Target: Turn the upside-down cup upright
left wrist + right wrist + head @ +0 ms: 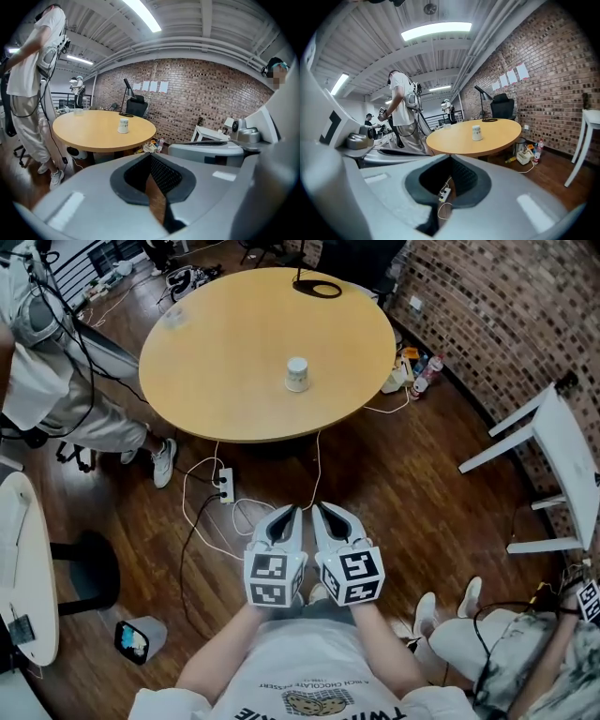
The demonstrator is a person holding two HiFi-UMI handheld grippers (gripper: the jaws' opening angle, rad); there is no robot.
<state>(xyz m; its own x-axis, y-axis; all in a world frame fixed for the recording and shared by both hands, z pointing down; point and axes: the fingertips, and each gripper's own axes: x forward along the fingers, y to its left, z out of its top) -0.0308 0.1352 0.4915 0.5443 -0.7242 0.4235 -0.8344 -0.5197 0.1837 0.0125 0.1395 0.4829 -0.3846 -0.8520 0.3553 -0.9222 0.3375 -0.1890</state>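
A small white cup (297,374) stands upside down, right of the middle of the round wooden table (234,362). It also shows far ahead in the left gripper view as the cup (123,125) and in the right gripper view as the cup (476,132). Both grippers are held side by side over the wood floor, well short of the table. My left gripper (291,511) (150,155) has its tips together and nothing between them. My right gripper (322,509) (450,157) is shut and empty too. Both point toward the table.
A power strip (224,486) and white cables lie on the floor between me and the table. A white chair (562,456) stands at the right by the brick wall. A person (56,381) stands left of the table, and another sits at lower right (525,643). A black cable loop (317,287) lies on the table's far edge.
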